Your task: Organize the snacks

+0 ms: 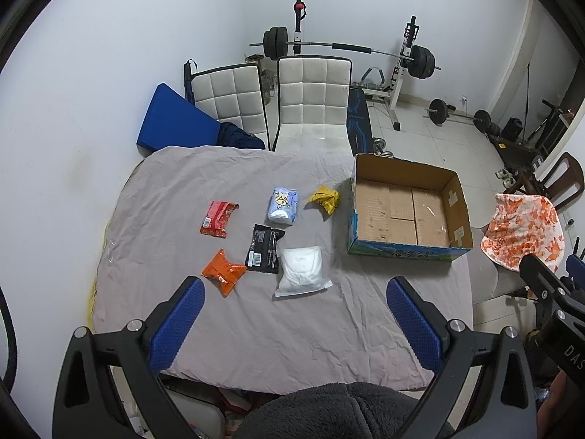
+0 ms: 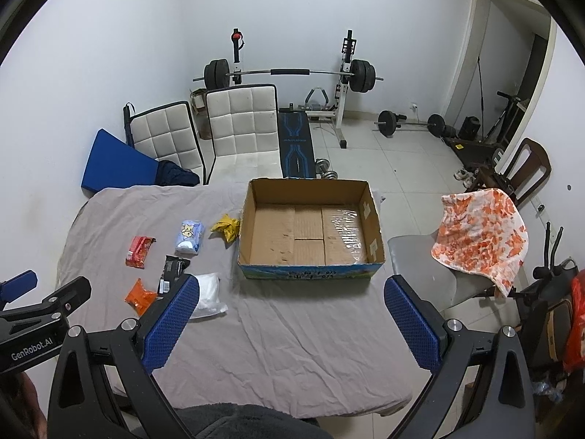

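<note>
Both grippers (image 1: 294, 320) (image 2: 290, 314) wide open, empty

Bare cloth lies directly ahead of the left gripper (image 1: 294, 314), jaws wide. Beyond, six packets cluster; the white packet (image 1: 302, 270) sits nearest. The cardboard box (image 1: 404, 247) walls off the forward-right.

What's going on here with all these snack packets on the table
A person holds a claw in each hand above a cloth-covered table, about to sort snacks. The left claw and right claw are both open and hold nothing. Six packets lie loose on the cloth: red, orange, black, white, light blue and yellow. The cardboard box beside them has nothing in it, so no packing has begun.
</note>
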Motion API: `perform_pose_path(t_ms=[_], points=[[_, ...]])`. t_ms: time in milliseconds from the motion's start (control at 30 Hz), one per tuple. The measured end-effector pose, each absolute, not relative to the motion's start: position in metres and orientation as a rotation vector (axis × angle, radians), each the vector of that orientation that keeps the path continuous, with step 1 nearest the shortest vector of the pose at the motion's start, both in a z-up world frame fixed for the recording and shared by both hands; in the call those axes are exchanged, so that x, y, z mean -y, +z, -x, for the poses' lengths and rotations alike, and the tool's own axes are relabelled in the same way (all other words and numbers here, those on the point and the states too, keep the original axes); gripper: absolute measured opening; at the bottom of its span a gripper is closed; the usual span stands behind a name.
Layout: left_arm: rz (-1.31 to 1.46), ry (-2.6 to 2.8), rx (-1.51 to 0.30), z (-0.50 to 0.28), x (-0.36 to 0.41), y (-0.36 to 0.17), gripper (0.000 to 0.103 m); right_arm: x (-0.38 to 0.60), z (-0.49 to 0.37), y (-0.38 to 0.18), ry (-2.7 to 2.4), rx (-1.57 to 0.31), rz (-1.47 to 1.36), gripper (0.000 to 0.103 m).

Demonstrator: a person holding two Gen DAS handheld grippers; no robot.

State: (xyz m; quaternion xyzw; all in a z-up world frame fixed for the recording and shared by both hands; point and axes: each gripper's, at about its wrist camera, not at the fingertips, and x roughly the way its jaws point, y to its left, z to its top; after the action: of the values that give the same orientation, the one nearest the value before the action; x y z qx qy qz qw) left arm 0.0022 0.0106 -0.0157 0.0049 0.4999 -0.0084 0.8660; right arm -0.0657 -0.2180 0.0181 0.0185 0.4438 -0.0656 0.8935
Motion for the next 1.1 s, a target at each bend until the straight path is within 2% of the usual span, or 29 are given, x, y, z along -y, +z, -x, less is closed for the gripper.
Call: perform_pose_path(t_ms=[1100], points=[[-0.012,-0.019,-1.043,-0.0070,-0.0132,-0.0145,0.102,0.2193,0.0654,0.0171,-0.156,-0.921,-0.057,0.103]])
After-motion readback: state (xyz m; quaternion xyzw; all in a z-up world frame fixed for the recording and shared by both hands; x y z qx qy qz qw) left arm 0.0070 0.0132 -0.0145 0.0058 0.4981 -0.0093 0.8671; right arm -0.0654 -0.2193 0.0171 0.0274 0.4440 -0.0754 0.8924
